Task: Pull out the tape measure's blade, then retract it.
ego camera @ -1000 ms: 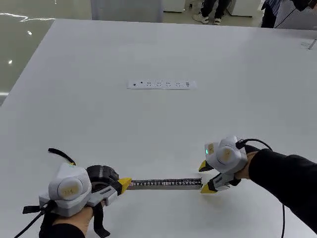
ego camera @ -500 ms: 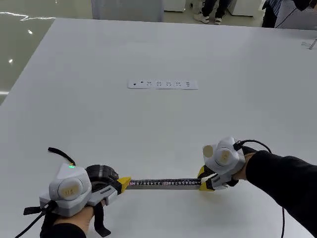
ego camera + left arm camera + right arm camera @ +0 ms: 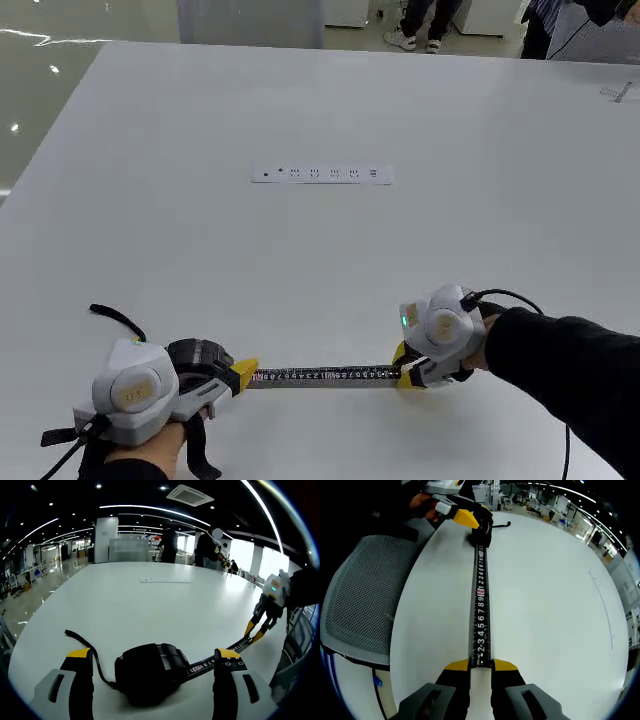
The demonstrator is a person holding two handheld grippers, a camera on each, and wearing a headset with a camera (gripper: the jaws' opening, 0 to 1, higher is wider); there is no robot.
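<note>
The black tape measure (image 3: 200, 358) lies on the white table (image 3: 330, 260) near its front edge. Its blade (image 3: 325, 375) runs flat to the right. My left gripper (image 3: 225, 372) is open and straddles the case (image 3: 150, 672), with a gap at each jaw. The blade (image 3: 240, 645) leaves the case just inside the right jaw. My right gripper (image 3: 405, 368) is shut on the blade's end. In its own view the numbered blade (image 3: 480, 605) runs from the closed yellow tips of the right gripper (image 3: 480, 666) to the case (image 3: 482, 530).
A white power strip (image 3: 320, 175) is set into the table's middle. The tape measure's black strap (image 3: 115, 318) trails left of the case. A grey mesh chair (image 3: 355, 605) stands off the table's front edge. People (image 3: 420, 20) stand beyond the far edge.
My right gripper, open around the blade's end a second ago, has closed on it. The left gripper and case have stayed in place.
</note>
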